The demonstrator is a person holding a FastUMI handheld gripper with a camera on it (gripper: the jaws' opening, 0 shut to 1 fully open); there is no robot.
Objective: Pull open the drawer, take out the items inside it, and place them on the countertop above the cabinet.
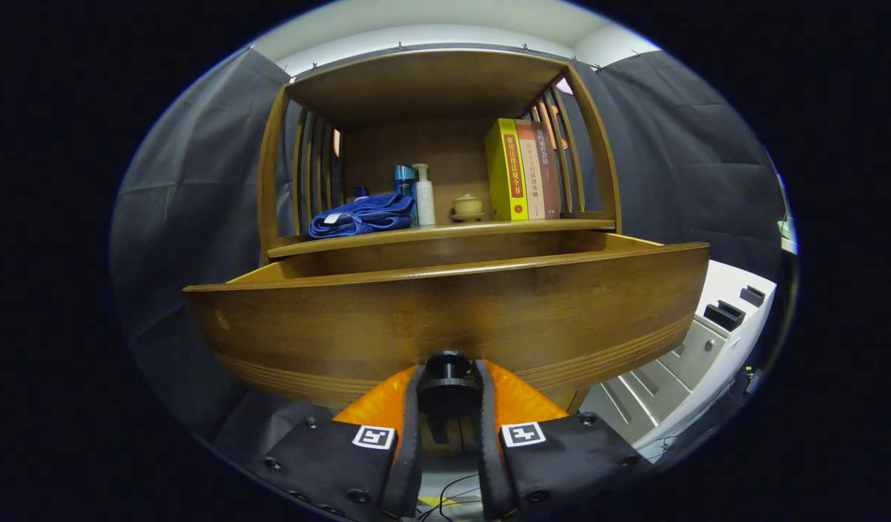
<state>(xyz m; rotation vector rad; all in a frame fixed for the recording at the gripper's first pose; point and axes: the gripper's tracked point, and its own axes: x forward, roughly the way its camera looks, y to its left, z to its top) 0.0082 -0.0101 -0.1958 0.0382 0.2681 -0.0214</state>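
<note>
Up close, the gripper (449, 406) has its two fingers (410, 428) closed nearly together around the round black knob (449, 377) of a wide brown wooden drawer (445, 319), one finger pressing on each side of the knob. The knob sits low on the middle of the drawer's curved front panel, which has fine grooved lines along its lower edge. The drawer stands pulled out from the cabinet, toward the gripper; its contents are hidden behind the tall front panel.

Above the drawer lies the brown wooden countertop (445, 233), roofed by a wooden shelf frame with slatted sides. On that countertop, above the drawer's left half, rests a folded blue cloth (362, 215). Just right of the cloth stand a blue bottle (404, 183) and a white pump bottle (424, 196), and next to those a small pale lidded cup (467, 206) on a saucer. Above the drawer's right half stand three upright books: a yellow book (507, 170), a cream book (530, 174) and a dark red book (546, 170).

Lower down, to the right of the drawer, sits a white unit with dark slots (720, 319).
</note>
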